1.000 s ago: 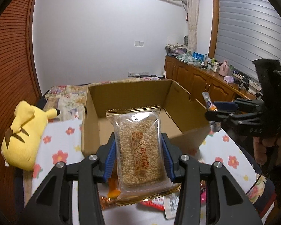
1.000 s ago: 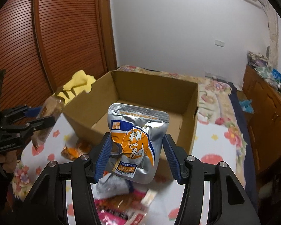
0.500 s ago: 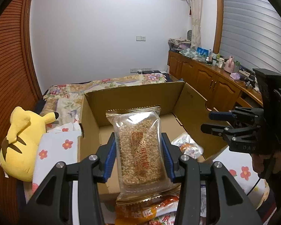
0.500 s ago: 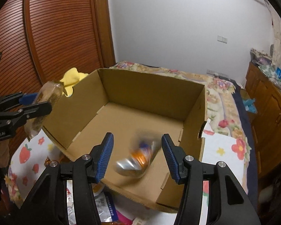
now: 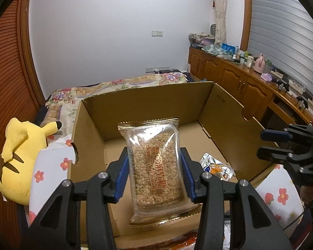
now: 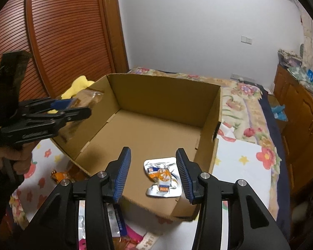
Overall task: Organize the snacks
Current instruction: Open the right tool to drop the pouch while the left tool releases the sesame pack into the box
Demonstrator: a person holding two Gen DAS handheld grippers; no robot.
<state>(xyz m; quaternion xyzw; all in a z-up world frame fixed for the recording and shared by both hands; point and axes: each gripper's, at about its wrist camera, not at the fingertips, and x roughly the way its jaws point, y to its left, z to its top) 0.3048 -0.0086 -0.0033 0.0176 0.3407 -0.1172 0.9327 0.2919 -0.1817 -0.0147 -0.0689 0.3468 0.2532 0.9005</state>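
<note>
Sesame candy packet (image 5: 155, 167) sits between the opening left tool (image 5: 154, 174) over the cardboard box (image 6: 167, 95); the right tool (image 6: 153, 174), empty, is closing above the foil pouch (image 6: 162, 177) at lower centre.

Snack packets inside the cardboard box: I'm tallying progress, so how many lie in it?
1: the silver-and-orange pouch lies on the box floor near its front wall. The sesame candy packet, between the left gripper fingers, hangs above it.
</note>
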